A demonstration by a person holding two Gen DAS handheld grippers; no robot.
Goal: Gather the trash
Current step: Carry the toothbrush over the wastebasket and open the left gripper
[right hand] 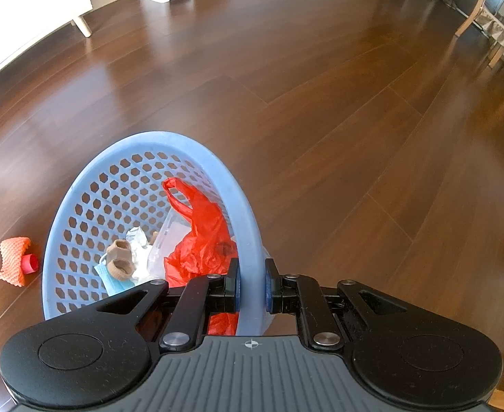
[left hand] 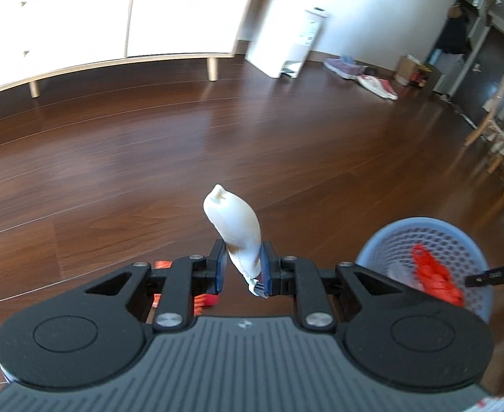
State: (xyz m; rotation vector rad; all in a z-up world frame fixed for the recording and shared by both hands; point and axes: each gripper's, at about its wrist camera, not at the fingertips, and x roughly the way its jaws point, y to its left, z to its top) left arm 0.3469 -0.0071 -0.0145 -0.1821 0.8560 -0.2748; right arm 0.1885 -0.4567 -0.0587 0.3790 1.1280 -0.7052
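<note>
Left wrist view: left gripper (left hand: 243,267) pinches a white wrapper (left hand: 234,226), jaws nearly closed. Right gripper (right hand: 252,286) clamps the basket (right hand: 80,185) rim. Advise carrying over the rim before release; net (right hand: 13,259), cap (right hand: 29,263) remain on floor (right hand: 320,86)

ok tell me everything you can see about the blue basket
The blue basket is round, of pale blue plastic, its wall pierced with hexagonal holes under a smooth solid rim. It is tilted, its mouth toward the right wrist camera. The right gripper is shut on its rim, one finger inside, one outside. Inside lie a red plastic bag, a blue face mask, brown socks and clear wrapping.
</note>
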